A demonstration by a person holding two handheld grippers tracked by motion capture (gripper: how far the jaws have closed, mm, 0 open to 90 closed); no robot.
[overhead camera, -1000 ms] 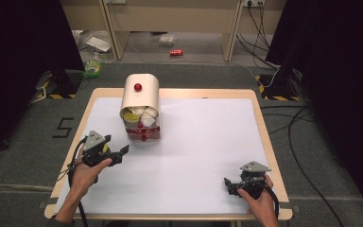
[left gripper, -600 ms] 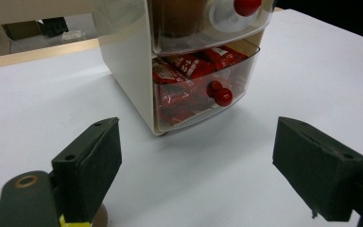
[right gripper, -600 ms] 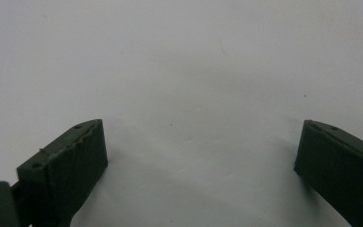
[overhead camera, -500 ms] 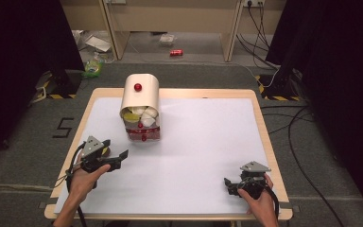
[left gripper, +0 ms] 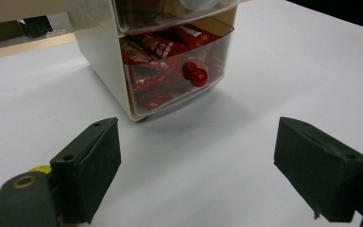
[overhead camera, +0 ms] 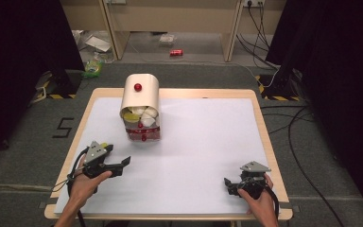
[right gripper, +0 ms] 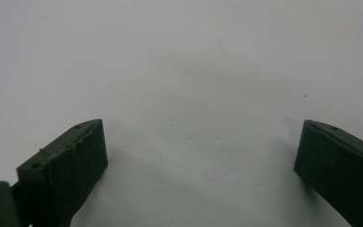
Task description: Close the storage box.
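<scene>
A small cream drawer cabinet (overhead camera: 141,101) with a red knob on top stands at the back left of the white table (overhead camera: 203,137). Its upper clear drawer holds white and yellow items. The lower clear drawer (left gripper: 170,61) is packed with red packets and has a red knob (left gripper: 194,74) on its front. My left gripper (overhead camera: 123,163) rests in front of the cabinet, apart from it, and points right. In the left gripper view its jaws (left gripper: 198,170) stand open with bare table between them. My right gripper (overhead camera: 228,184) lies near the front right corner, open (right gripper: 201,165) and holding nothing.
The wooden table rim (overhead camera: 170,215) runs close under both hands. Beyond the table lie a red can (overhead camera: 176,52), loose cables (overhead camera: 293,127) and black curtains on both sides.
My left gripper has drawn back a little from the cabinet toward the table's front edge. The right gripper has stayed where it was.
</scene>
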